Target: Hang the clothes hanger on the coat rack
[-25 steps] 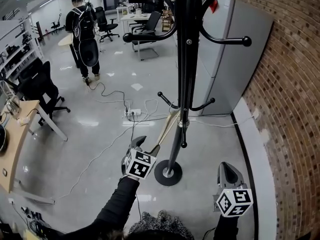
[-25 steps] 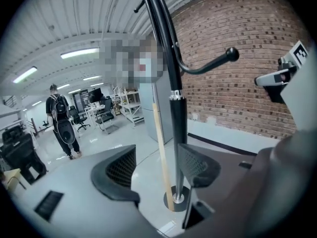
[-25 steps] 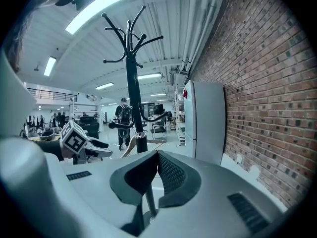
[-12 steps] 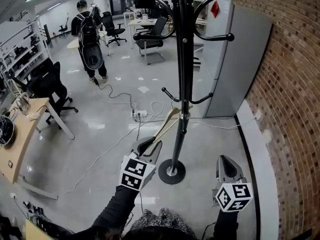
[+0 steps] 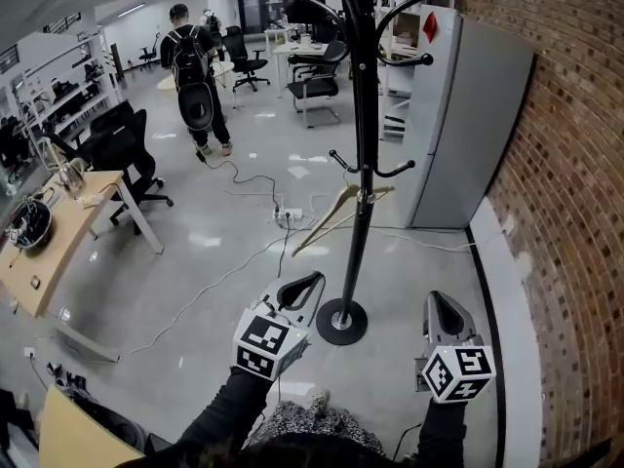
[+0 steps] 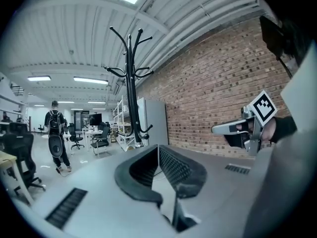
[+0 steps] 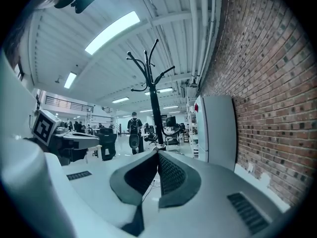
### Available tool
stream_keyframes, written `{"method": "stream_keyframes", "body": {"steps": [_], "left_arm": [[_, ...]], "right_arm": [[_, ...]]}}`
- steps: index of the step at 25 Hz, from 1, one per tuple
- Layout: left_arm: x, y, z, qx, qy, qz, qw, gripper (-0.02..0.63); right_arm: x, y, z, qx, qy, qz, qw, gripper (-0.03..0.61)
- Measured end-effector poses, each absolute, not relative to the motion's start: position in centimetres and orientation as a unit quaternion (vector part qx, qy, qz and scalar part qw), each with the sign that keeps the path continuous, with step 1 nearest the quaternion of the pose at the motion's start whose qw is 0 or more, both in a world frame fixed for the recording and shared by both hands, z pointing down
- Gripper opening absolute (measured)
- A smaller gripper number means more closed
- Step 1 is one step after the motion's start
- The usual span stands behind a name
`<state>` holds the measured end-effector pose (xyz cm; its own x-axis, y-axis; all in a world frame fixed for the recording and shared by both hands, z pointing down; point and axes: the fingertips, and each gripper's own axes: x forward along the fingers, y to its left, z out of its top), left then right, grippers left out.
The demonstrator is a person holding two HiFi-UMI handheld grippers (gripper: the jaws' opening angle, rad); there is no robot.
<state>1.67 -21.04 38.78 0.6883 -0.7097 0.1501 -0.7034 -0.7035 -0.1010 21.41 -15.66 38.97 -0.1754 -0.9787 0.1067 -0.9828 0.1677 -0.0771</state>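
The black coat rack (image 5: 359,164) stands on its round base (image 5: 341,322) in the head view. A wooden clothes hanger (image 5: 336,214) hangs from one of its low hooks, tilted down to the left. My left gripper (image 5: 314,279) is below and left of the hanger, apart from it, shut with nothing between its jaws. My right gripper (image 5: 436,298) is right of the base, shut and empty. The left gripper view shows the left gripper (image 6: 158,147) with its pads together, the coat rack (image 6: 130,83) beyond and the right gripper (image 6: 218,129) at the right. In the right gripper view the right gripper (image 7: 158,152) points toward the coat rack (image 7: 152,98).
A grey cabinet (image 5: 458,125) stands behind the rack against the brick wall (image 5: 565,213). Cables and a power strip (image 5: 285,214) lie on the floor. A person with a backpack (image 5: 195,76) stands far off among office chairs (image 5: 127,154). A wooden desk (image 5: 49,252) is at left.
My left gripper was open at the hanger's lower end; it has let go, drawn back toward me and shut. The hanger stays on the hook. The right gripper shifted slightly.
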Motion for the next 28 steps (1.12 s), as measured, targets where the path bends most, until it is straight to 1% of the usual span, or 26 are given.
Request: {"method": "stream_keyframes", "body": {"steps": [6, 12, 18, 28], "left_arm": [[-0.4, -13.5, 38.8, -0.906, 0.415, -0.078, 0.008, 0.008], [-1.4, -8.7, 37.6, -0.901, 0.43, -0.062, -0.001, 0.008], [-3.2, -6.7, 37.5, -0.897, 0.437, -0.057, 0.01, 0.008], [-8.1, -3.6, 38.1, -0.891, 0.449, -0.06, 0.004, 0.008]], "right_arm": [[19.3, -9.6, 39.2, 0.619, -0.782, 0.062, 0.017, 0.011], [17.2, -6.6, 39.2, 0.597, -0.799, 0.067, 0.017, 0.009], [15.0, -4.8, 38.0, 0.591, -0.805, 0.04, 0.013, 0.009], [10.0, 0.0, 36.4, 0.604, -0.797, 0.016, 0.014, 0.009]]}}
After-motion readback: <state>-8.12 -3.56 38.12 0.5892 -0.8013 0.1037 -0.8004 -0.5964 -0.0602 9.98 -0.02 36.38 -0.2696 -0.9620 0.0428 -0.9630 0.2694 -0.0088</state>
